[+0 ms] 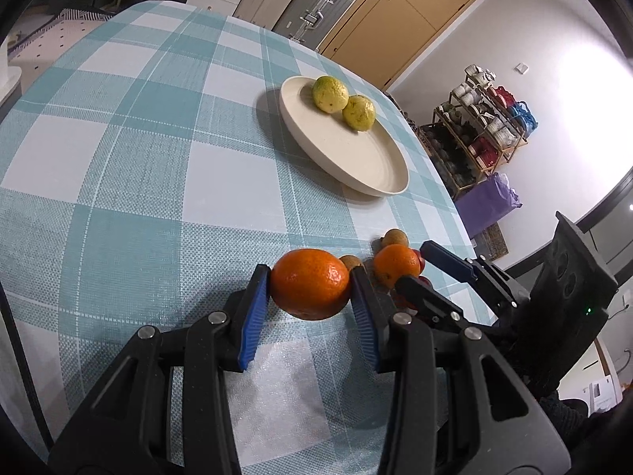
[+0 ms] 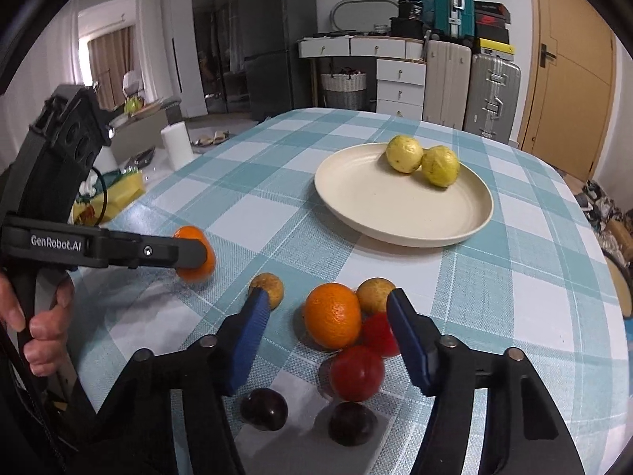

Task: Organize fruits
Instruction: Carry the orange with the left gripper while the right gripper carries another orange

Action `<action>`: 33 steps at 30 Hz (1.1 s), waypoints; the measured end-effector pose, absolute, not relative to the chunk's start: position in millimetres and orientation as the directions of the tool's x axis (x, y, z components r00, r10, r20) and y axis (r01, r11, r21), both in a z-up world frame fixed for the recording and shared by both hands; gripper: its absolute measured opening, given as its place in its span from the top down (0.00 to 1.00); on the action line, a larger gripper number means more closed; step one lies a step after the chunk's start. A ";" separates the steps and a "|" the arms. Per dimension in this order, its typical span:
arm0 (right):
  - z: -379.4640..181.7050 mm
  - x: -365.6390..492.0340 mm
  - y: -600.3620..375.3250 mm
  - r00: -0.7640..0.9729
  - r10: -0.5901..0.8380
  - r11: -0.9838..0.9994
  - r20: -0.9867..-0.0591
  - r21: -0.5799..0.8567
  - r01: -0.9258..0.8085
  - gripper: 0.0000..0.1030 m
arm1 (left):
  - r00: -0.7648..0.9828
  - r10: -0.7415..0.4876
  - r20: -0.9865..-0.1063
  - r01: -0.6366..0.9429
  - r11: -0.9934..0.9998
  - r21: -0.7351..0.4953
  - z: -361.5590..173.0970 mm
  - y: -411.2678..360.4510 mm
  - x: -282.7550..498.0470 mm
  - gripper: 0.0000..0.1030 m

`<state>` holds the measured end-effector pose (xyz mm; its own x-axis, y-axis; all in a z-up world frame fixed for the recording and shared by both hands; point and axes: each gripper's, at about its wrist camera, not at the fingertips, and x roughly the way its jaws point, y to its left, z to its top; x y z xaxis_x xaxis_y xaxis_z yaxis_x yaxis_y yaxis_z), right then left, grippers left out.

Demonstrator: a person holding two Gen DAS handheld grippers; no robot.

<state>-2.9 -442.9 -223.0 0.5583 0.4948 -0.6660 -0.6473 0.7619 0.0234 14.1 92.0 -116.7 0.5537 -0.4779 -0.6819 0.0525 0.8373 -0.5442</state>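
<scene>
My left gripper (image 1: 310, 277) is shut on an orange (image 1: 310, 289) just above the checked tablecloth; the right wrist view shows it from the side, the held orange (image 2: 198, 271) partly hidden by a finger. My right gripper (image 2: 327, 297) stands open over a fruit cluster: a second orange (image 2: 332, 314) and two red fruits (image 2: 357, 374) lie between its pads, untouched. Two brownish fruits (image 2: 269, 289) flank the fingertips, and two dark plums (image 2: 264, 407) lie nearer the camera. A cream plate (image 2: 395, 213) farther back holds two yellow-green fruits (image 2: 404, 154).
A person's hand (image 2: 39, 328) grips the left gripper's handle. The table edge (image 1: 455, 206) runs close behind the plate's right side, with a shelf rack (image 1: 482, 134) beyond. Suitcases (image 2: 490, 91) and drawers stand past the far edge.
</scene>
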 end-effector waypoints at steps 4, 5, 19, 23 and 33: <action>-227.2 -3.6 -435.7 0.554 0.474 0.755 -0.684 -0.008 -0.656 0.52 | 0.549 -0.479 -0.685 0.046 0.836 -0.547 -119.8 92.3 15.0 0.63; -228.1 -3.8 -433.8 0.554 0.468 0.753 -0.689 -0.018 -0.658 0.57 | 0.548 -0.479 -0.686 0.045 0.836 -0.547 -120.3 92.3 15.1 0.63; -224.7 -4.4 -439.6 0.561 0.481 0.760 -0.674 0.000 -0.650 0.70 | 0.547 -0.471 -0.692 0.038 0.840 -0.541 -120.3 90.1 14.7 0.63; -217.8 -1.6 -447.2 0.555 0.523 0.761 -0.647 0.062 -0.646 0.70 | 0.551 -0.464 -0.694 0.036 0.843 -0.536 -116.4 89.2 16.8 0.63; -187.3 17.9 -476.1 0.545 0.644 0.738 -0.536 0.251 -0.626 0.70 | 0.566 -0.449 -0.692 0.061 0.860 -0.507 -93.7 81.7 42.3 0.63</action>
